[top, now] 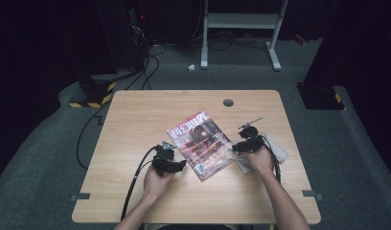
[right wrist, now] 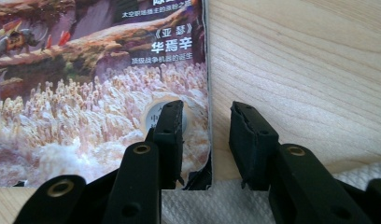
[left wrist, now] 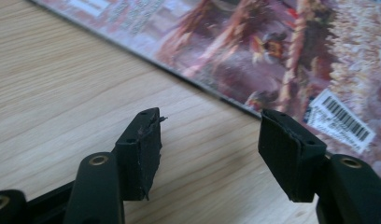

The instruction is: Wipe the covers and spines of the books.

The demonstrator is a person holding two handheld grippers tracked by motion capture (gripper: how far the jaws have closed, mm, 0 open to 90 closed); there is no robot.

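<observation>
While the magazine point(top: 201, 144) lay flat on the worktop point(top: 136, 124), cover up and skewed so that its long axis ran from the far left toward the near right, both claws stood at its near end, one on each side.

Item: magazine. Position: middle of the worktop, between the two hands, its barcode corner nearest the person.

Item: right claw point(top: 235, 148). Position: at the magazine's right long edge, toward the near corner. In the right gripper view point(right wrist: 205, 135) its jaws straddled that edge, one over the printed cover and one over bare wood, the edge running up between them. State: partly open, gripping nothing; whether a pad touched the cover could not be told. A white paper towel point(right wrist: 216, 205) lay just beneath the jaws, with the magazine's corner resting on it.

Item: left claw point(top: 183, 164). Position: just beside the magazine's near-left edge. In the left gripper view point(left wrist: 209, 144) the edge crossed ahead of the jaws, a strip of bare wood between. State: wide open, empty.

Judgement: the right claw was the nearer, already astride the edge; the coming move likely turned on that edge lying lengthwise between its jaws, so a close would pinch or lift the cover.
</observation>
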